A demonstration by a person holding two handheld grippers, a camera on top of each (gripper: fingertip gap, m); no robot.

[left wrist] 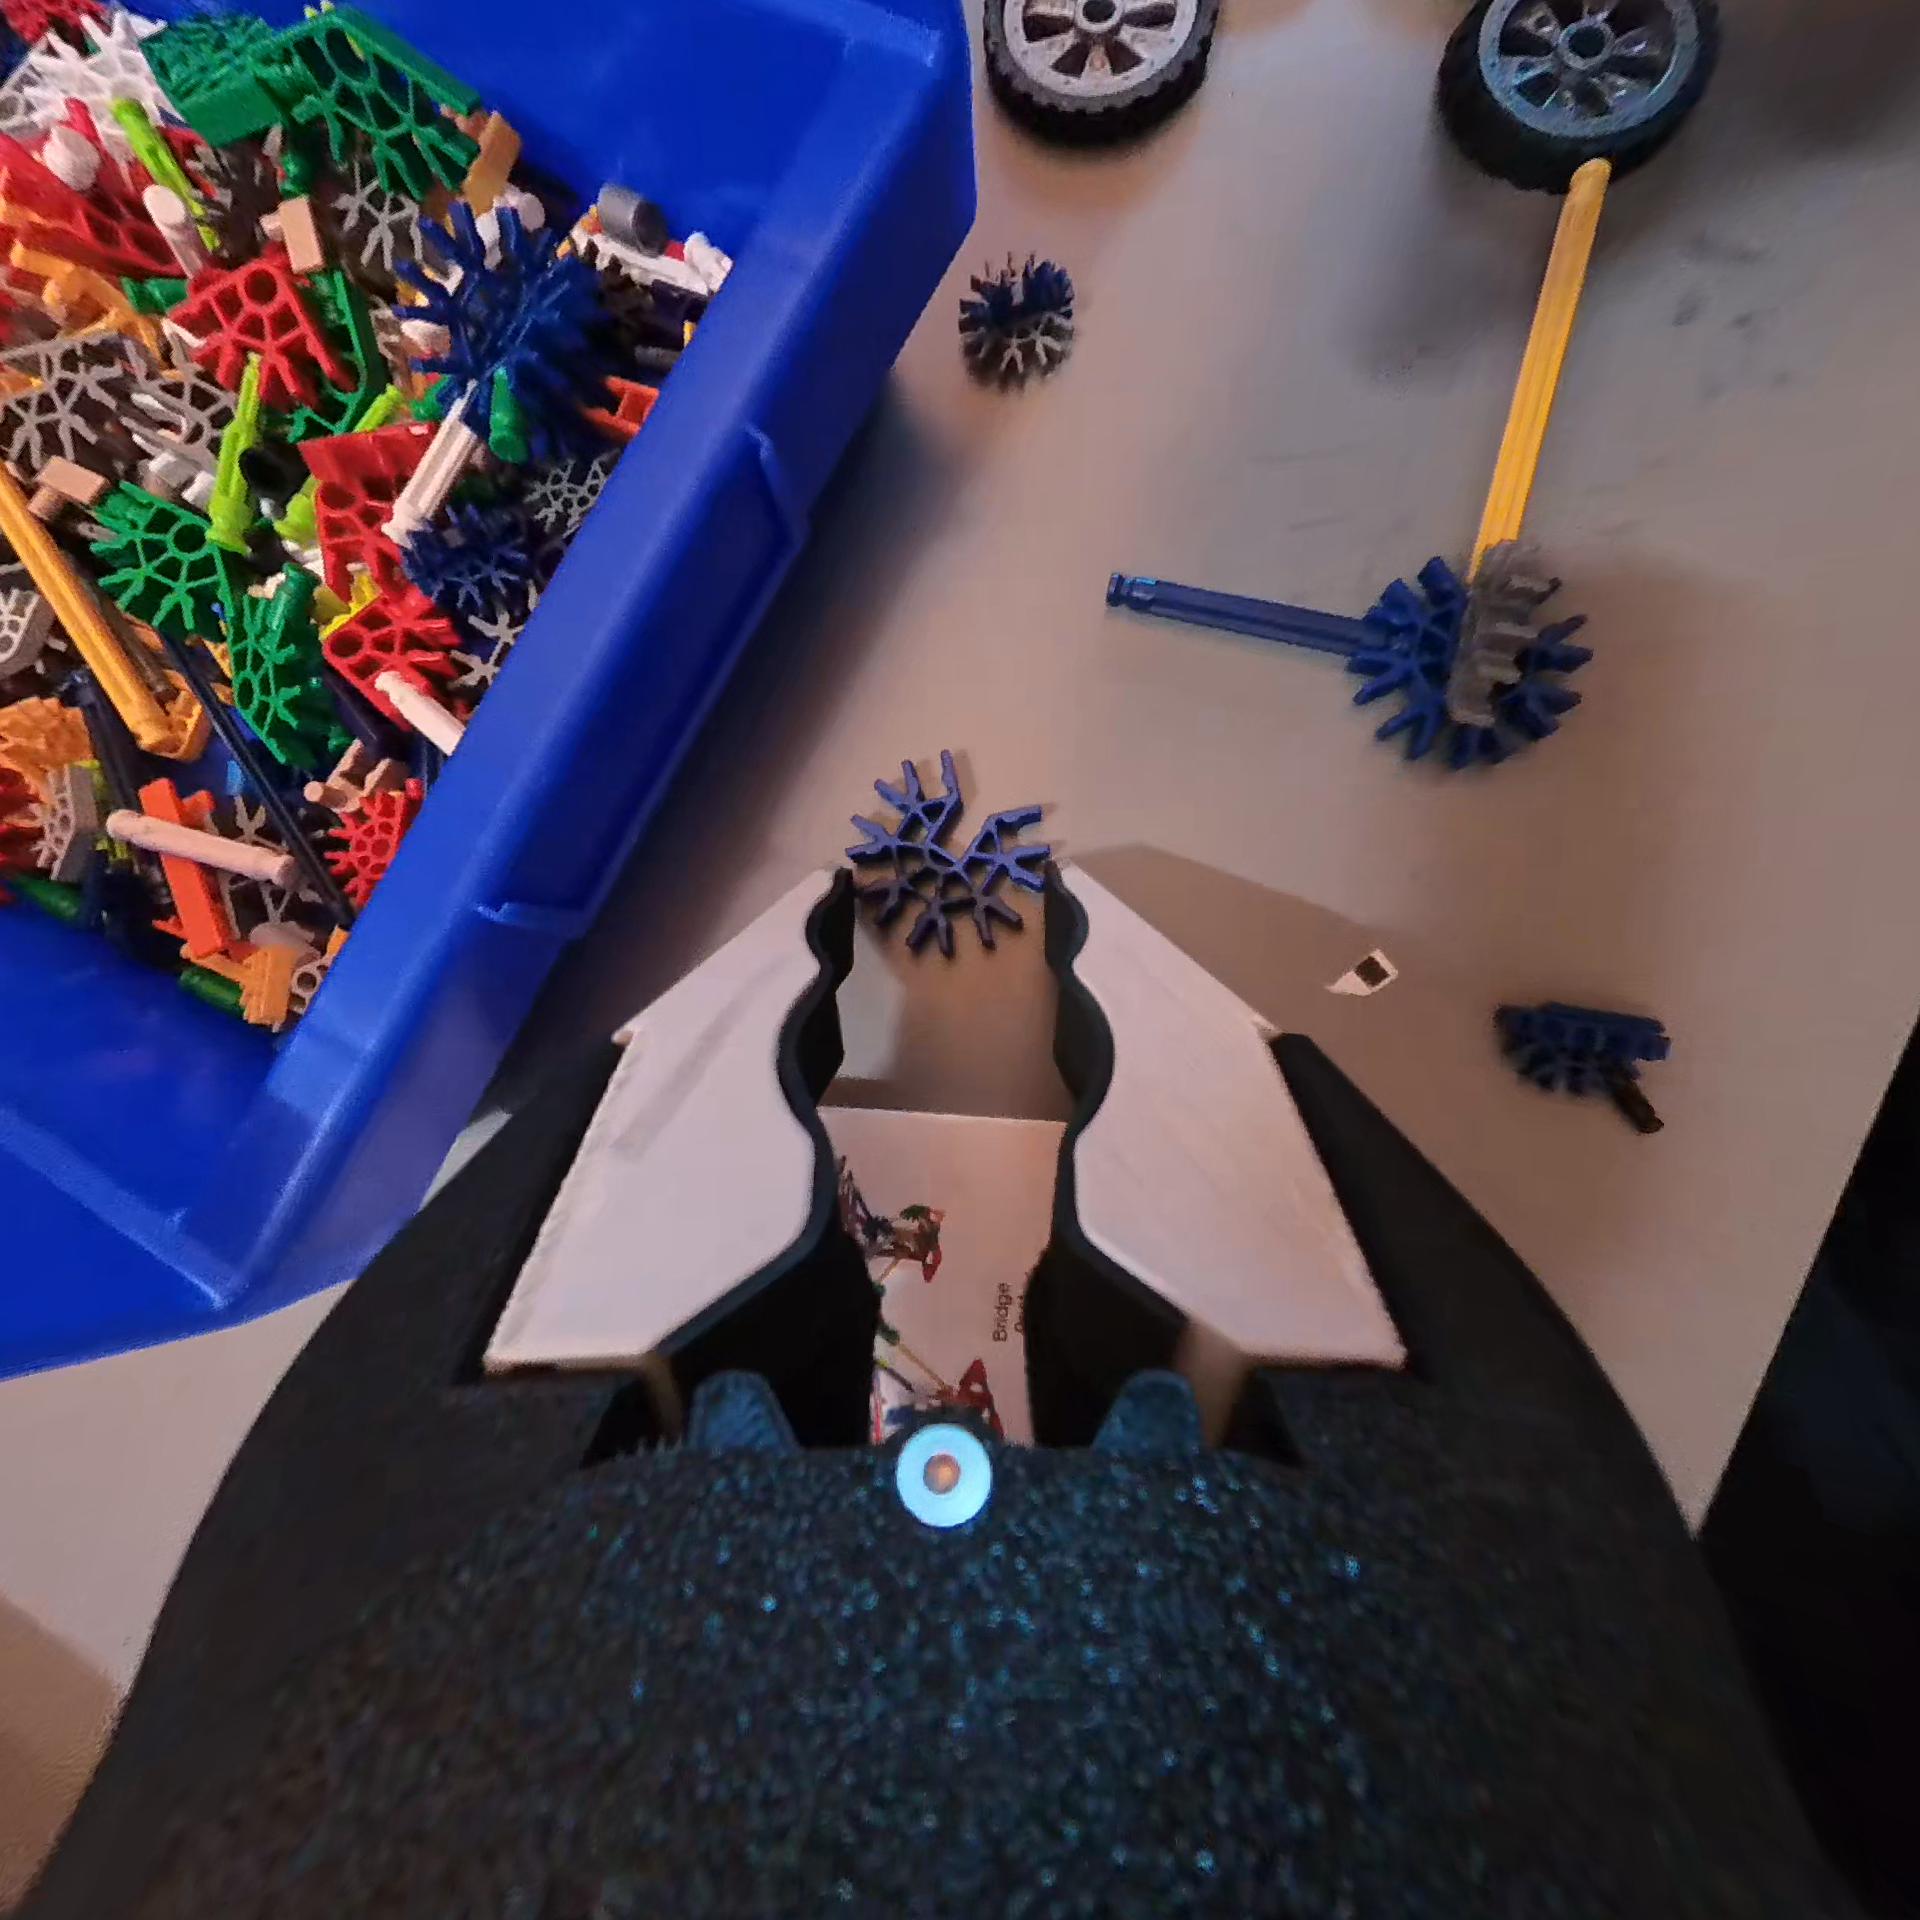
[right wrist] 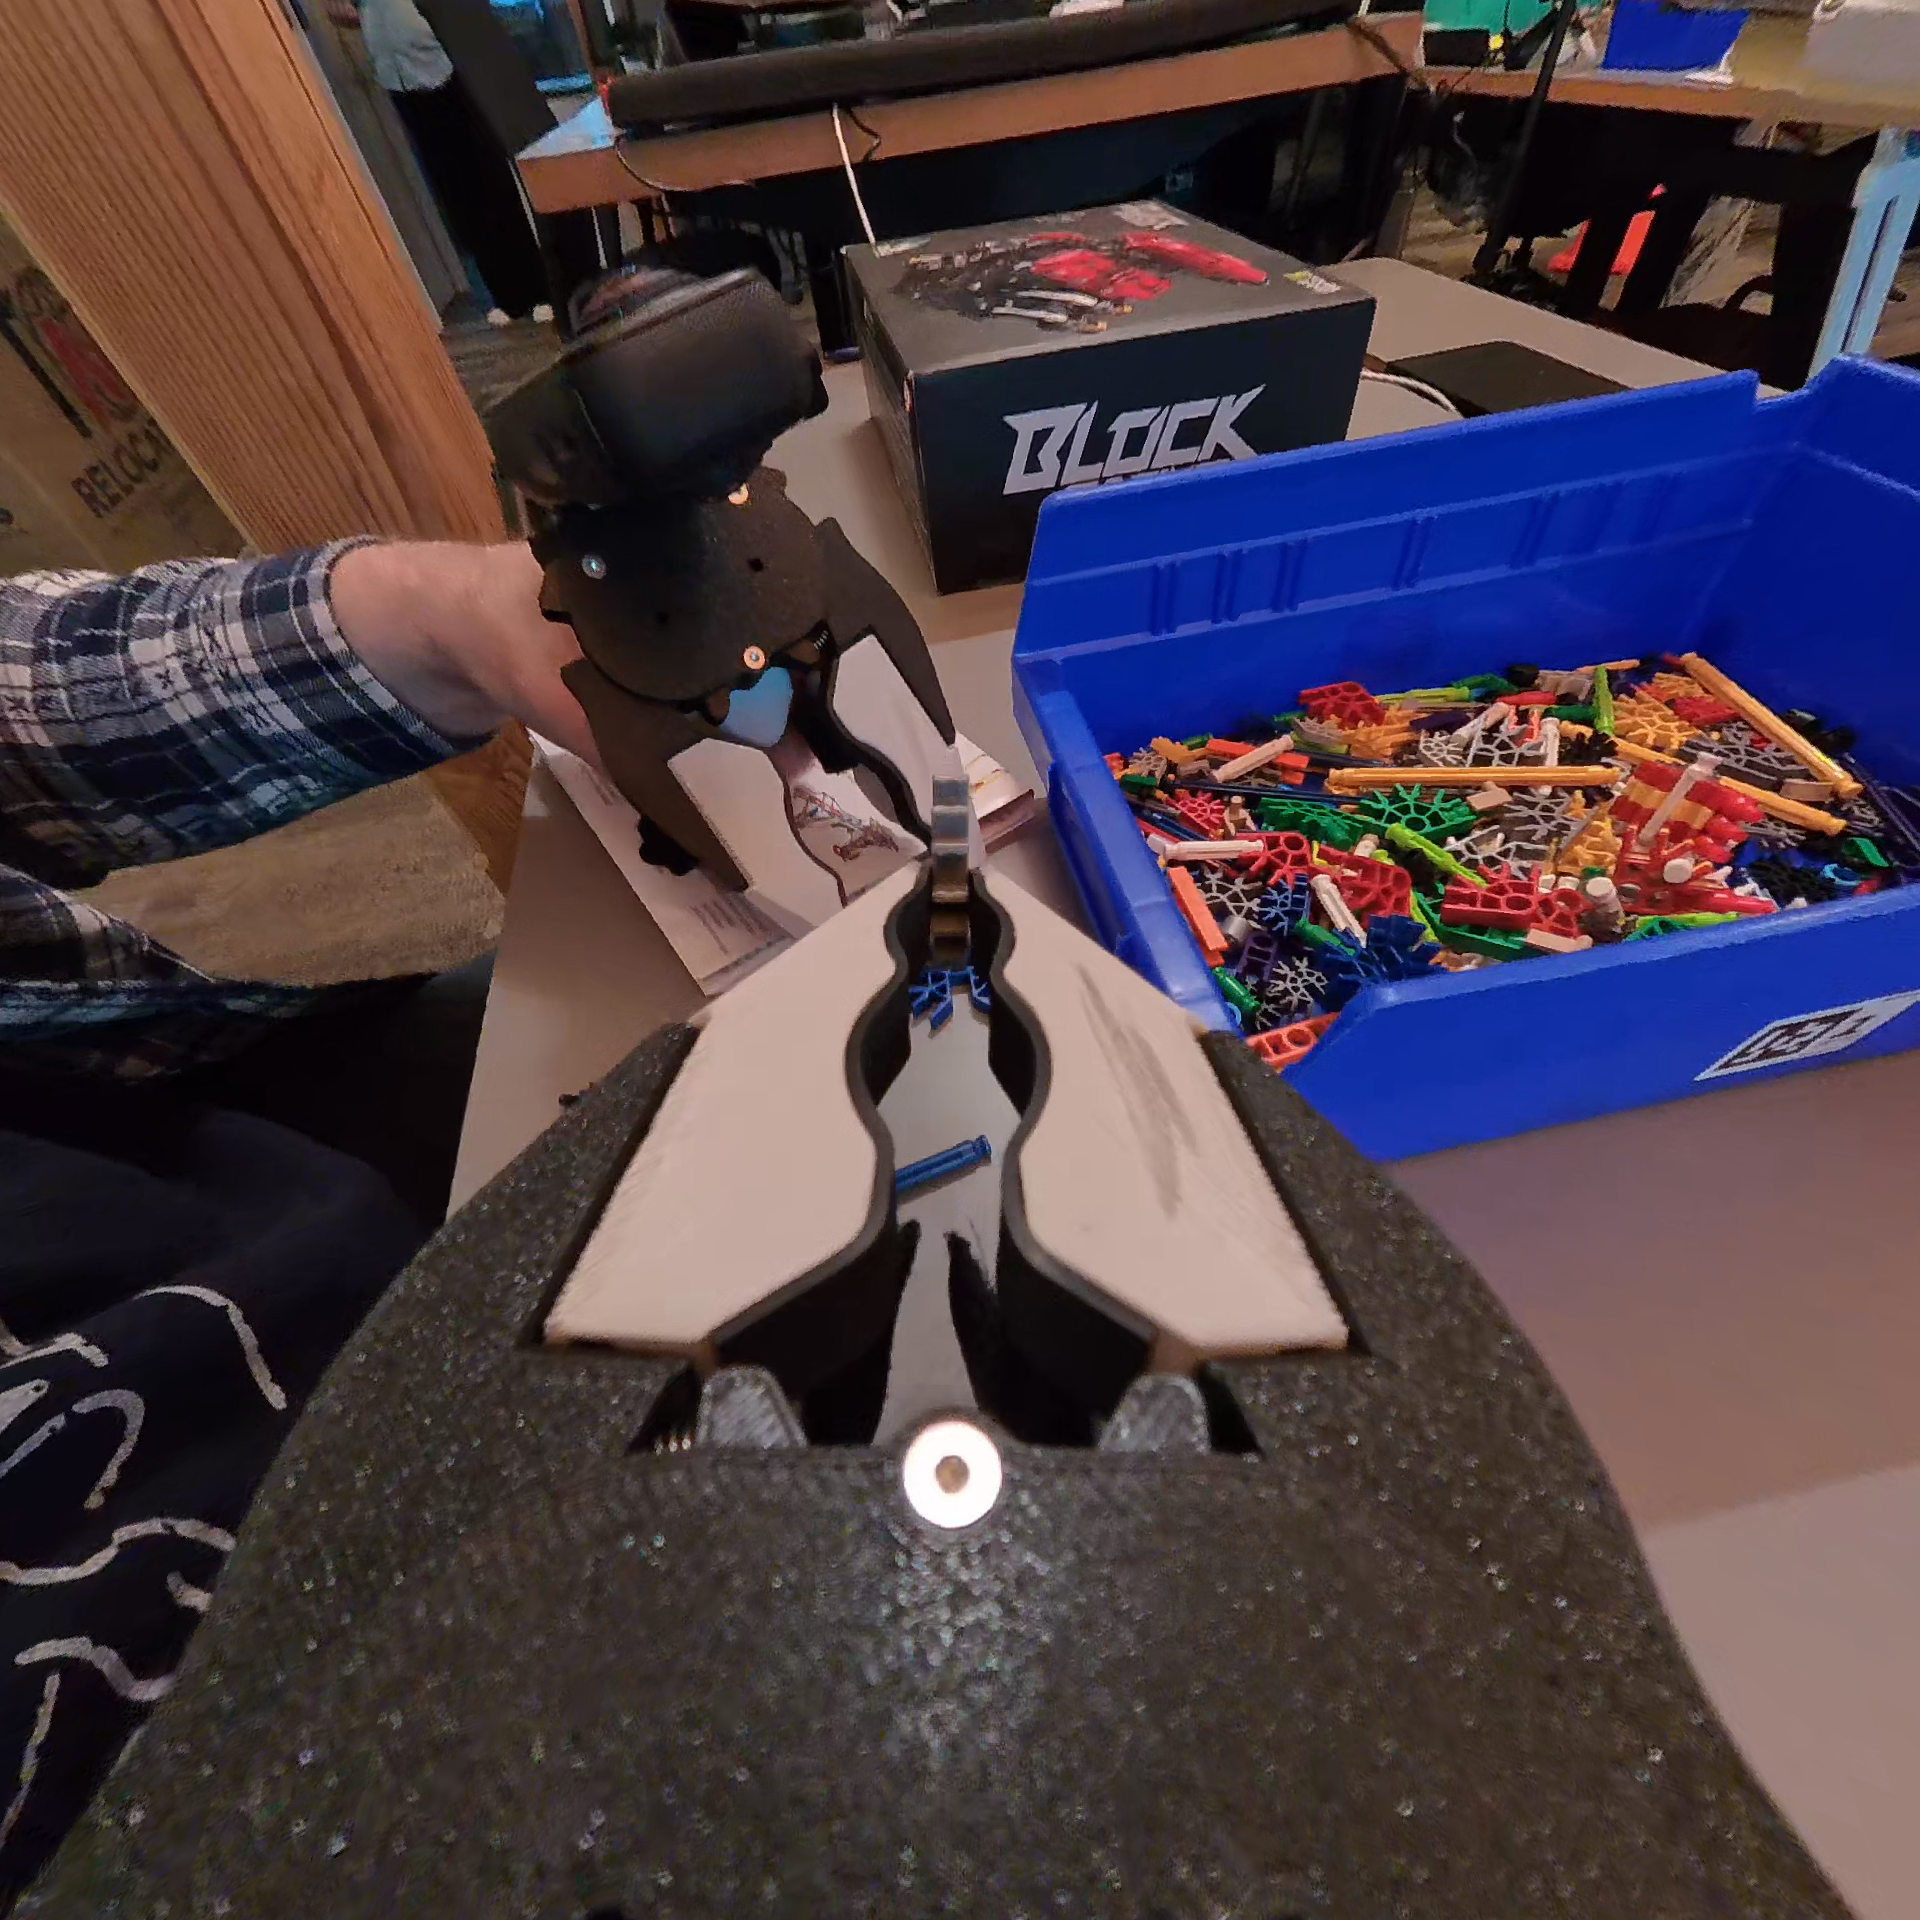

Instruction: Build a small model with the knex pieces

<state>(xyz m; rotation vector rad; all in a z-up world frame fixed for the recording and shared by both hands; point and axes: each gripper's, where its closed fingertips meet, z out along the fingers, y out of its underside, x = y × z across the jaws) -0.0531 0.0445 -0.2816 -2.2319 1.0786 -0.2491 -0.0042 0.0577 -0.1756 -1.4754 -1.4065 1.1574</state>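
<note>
Grey connector (right wrist: 951, 831) pinched in right gripper (right wrist: 948, 883); left gripper (left wrist: 948, 883) spread

The left wrist view looks steeply down, close over the table (left wrist: 1195, 436), with the blue bin (left wrist: 727, 582) at its left. The right wrist view sits low, facing level across the table (right wrist: 1662, 1299) toward the room beyond. Both share the bin (right wrist: 1455, 540) (and the open booklet (right wrist: 748, 894)).
</note>
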